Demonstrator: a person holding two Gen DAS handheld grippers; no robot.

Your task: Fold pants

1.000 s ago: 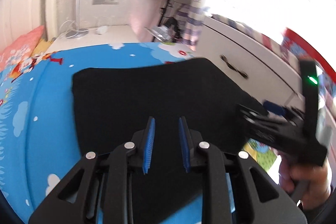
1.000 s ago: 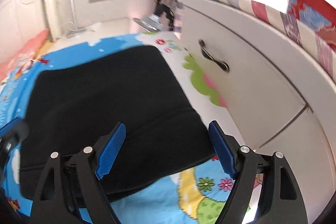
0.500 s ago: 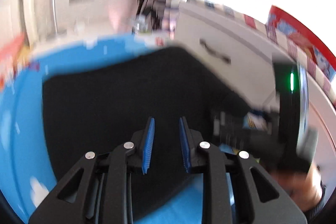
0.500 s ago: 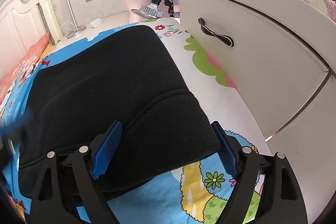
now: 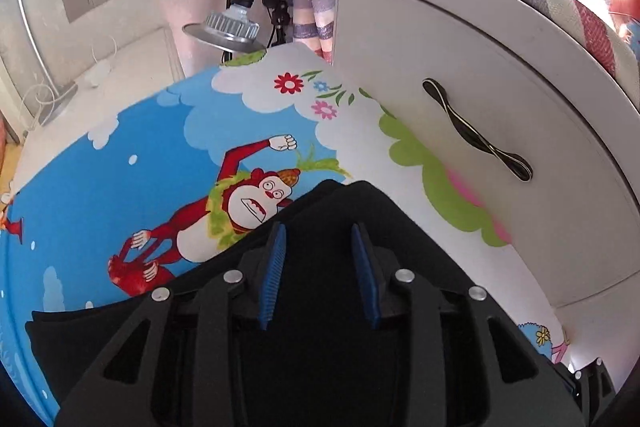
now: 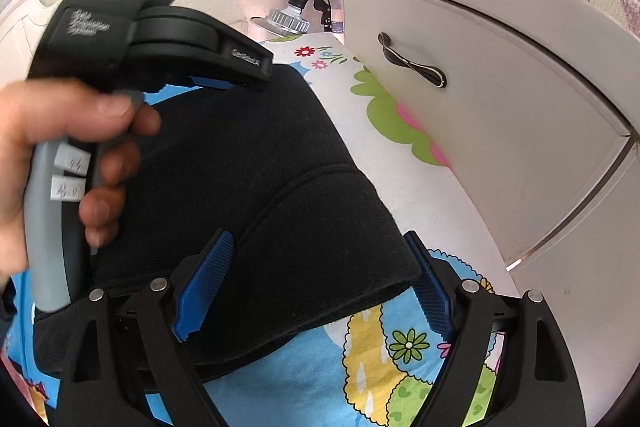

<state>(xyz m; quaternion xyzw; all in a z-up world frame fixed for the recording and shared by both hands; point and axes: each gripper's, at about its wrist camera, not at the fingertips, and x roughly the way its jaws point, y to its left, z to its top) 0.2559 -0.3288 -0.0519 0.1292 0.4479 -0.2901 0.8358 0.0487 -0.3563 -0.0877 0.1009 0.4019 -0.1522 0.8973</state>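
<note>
A bedroom, mid-fold: the black pants (image 6: 256, 187) lie in a thick, squared stack on my cartoon-print sheet (image 5: 120, 187), close beside the white drawer unit (image 6: 500, 115) with its wavy handle (image 6: 412, 65).

My right claw (image 6: 320, 279) hangs over the near corner of the stack, spread wide, its blue pads (image 6: 204, 283) standing either side of the folded edge and, so far as I can tell, not pressing it. I judge it sits there as a guard, ready to pin or square the corner while the other hand works.

My left claw (image 5: 318, 267) points steeply down over the far end of the pants (image 5: 352, 227), where the dark cloth meets the monkey drawing (image 5: 240, 211). Its jaws are opening, with black cloth showing between and beneath the pads; whether they touch the cloth is hard to say from this angle, though nothing looks pinched. In the right view my left hand (image 6: 60, 155) grips that tool's grey handle above the stack, fingers on the trigger.

The fold looks nearly done: the layers lie on one another with one seam curving across the top. What I think remains is letting go cleanly and smoothing the far edge flush. A clamp lamp (image 5: 226, 27) stands clear beyond the bed.
</note>
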